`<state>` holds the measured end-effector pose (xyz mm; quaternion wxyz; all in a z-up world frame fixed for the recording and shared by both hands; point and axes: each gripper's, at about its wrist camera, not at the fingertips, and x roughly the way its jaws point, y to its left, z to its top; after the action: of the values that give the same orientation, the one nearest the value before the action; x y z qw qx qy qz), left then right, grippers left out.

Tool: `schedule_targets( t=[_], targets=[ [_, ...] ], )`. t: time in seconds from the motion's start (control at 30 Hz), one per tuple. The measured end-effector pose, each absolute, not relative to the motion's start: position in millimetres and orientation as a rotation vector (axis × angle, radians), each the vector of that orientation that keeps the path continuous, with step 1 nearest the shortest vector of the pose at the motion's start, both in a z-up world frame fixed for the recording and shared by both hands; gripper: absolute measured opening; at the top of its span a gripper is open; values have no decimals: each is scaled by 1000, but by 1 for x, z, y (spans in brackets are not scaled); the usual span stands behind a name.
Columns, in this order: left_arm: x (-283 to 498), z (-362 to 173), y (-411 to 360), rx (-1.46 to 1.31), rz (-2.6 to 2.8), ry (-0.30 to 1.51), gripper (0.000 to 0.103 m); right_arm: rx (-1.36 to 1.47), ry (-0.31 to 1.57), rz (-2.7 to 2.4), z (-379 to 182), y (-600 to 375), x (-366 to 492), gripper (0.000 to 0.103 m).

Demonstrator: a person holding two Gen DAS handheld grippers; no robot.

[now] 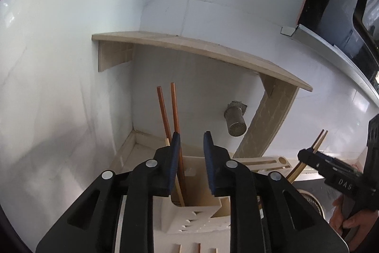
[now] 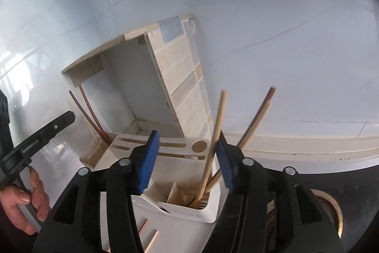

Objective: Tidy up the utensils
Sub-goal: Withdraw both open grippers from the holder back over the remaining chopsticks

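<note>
A cream utensil rack (image 2: 180,224) stands on the counter below both grippers. In the left wrist view my left gripper (image 1: 192,141) is open above the rack's left compartment (image 1: 201,203), where two reddish-brown chopsticks (image 1: 174,110) lean, just beside the left pad. In the right wrist view my right gripper (image 2: 188,146) is open above the right compartment (image 2: 187,199), which holds several light wooden chopsticks (image 2: 216,132); one passes close to the right pad. The right gripper also shows in the left wrist view (image 1: 315,155).
A tiled shelf (image 1: 196,49) juts from the white wall above the rack. A metal strainer cup (image 1: 235,121) hangs under it. Slots and a round hole (image 2: 200,146) mark the rack's top. A stove burner (image 2: 331,212) sits at right. More chopsticks (image 2: 148,234) lie lower on the rack.
</note>
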<state>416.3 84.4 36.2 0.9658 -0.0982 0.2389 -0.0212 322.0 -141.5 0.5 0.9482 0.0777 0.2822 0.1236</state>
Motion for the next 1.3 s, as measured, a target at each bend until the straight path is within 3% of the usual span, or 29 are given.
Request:
schedule_targets(
  t=[0.17, 0.6, 0.93, 1.07, 1.3],
  targets=[
    [407, 43, 82, -179, -50, 498, 27, 135, 577, 212, 10, -151, 313, 64],
    [374, 44, 71, -102, -80, 536, 42, 142, 663, 143, -4, -171, 283, 72],
    [344, 0, 72, -64, -94, 715, 43, 153, 799, 165, -30, -150, 269, 80],
    [340, -14, 70, -53, -103, 769, 48, 122, 850, 184, -40, -135, 261, 84],
    [348, -57, 69, -37, -104, 981, 49, 73, 977, 233, -67, -111, 248, 87]
  ],
)
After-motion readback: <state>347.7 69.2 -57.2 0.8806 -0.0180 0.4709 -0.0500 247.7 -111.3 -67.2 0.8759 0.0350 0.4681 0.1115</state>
